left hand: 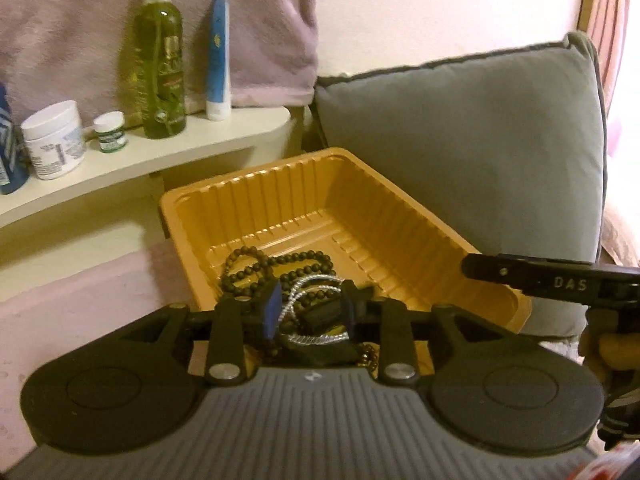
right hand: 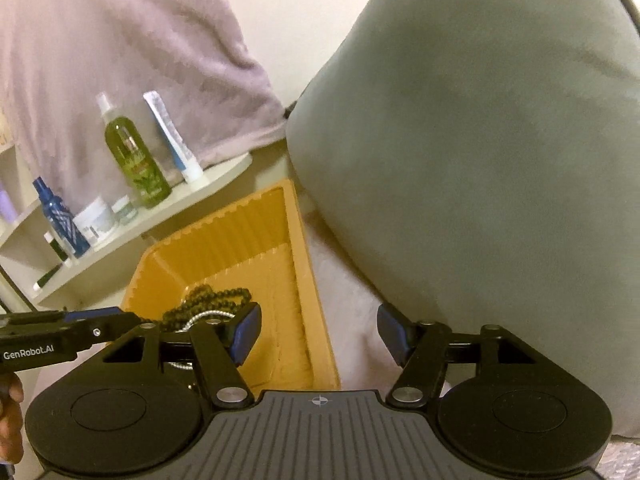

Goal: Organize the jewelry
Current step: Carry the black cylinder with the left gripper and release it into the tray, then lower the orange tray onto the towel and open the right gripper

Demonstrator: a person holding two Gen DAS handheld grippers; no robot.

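An orange ribbed plastic tray [left hand: 400,208] lies on the pale pink bed cover. In it are a dark bead necklace [left hand: 256,268] and a silver chain [left hand: 308,284]. My left gripper [left hand: 310,310] hangs over the tray's near end, jaws partly apart, with the silver chain and a dark flat piece lying between them; a grip does not show. In the right wrist view the tray [right hand: 256,216] sits left of centre with the beads [right hand: 212,296] in it. My right gripper [right hand: 318,334] is open and empty, to the right of the tray's edge.
A grey cushion [left hand: 472,152] stands behind and right of the tray. A cream shelf [left hand: 168,148] at left holds a green spray bottle [left hand: 162,68], a blue tube [left hand: 218,60], white jars [left hand: 54,140] and a blue bottle [right hand: 60,216]. A pink towel [left hand: 80,20] hangs behind.
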